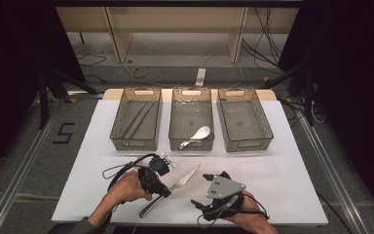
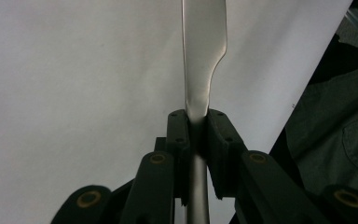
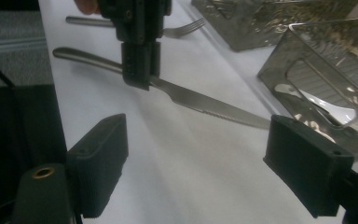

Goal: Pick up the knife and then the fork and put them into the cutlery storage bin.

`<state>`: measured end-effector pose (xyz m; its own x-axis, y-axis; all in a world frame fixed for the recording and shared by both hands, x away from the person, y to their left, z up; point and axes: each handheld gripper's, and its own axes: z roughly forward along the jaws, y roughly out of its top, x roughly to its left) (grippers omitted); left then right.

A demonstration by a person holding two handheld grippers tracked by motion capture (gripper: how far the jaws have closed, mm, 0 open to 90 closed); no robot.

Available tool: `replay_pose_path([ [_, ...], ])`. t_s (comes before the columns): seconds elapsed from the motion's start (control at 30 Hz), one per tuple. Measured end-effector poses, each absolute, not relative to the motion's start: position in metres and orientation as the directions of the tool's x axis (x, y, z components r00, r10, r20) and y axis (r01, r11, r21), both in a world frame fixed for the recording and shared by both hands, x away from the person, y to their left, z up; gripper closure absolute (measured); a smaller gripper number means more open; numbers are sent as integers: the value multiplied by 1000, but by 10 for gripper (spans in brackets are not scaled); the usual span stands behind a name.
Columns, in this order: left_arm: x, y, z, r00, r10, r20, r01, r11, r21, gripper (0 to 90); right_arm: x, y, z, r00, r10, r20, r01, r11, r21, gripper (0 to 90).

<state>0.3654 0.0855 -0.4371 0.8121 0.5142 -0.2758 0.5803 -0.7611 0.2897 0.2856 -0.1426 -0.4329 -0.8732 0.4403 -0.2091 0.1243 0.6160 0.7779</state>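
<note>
A steel table knife is gripped where blade meets handle by my left gripper, which is shut on it. In the left gripper view the blade runs straight out from the closed gripper over the white board. The right gripper view has the knife lying roughly level, its serrated blade pointing right, with a faint shadow beneath it. My right gripper sits just right of the knife, jaws wide apart and empty; its gap faces the blade.
Three grey mesh baskets stand in a row at the back: the left one holds thin sticks, the middle one a spoon, the right one nothing. A fork lies beyond the left gripper. The white board ends close to the person.
</note>
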Motion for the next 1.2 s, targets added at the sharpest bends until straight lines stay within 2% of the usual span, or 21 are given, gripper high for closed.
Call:
replay_pose_path([
  [0.47,364,55,-431,861,443,-250,501,-825,262,797,290,-118,-448,-885,318,-339,2,731,682,276],
  [0.87,362,43,-429,883,398,-249,455,-858,239,797,291,-109,-460,-865,234,-445,-100,787,608,449],
  [0.93,361,41,-428,884,395,-252,452,-860,238,797,293,-109,-460,-856,191,-480,-139,810,569,465],
  [1.17,361,40,-426,889,377,-259,437,-867,239,797,289,-104,-466,-836,197,-513,-150,816,558,565],
  [1.2,361,40,-426,889,374,-264,435,-868,238,797,291,-105,-465,-824,159,-543,-179,837,517,579],
])
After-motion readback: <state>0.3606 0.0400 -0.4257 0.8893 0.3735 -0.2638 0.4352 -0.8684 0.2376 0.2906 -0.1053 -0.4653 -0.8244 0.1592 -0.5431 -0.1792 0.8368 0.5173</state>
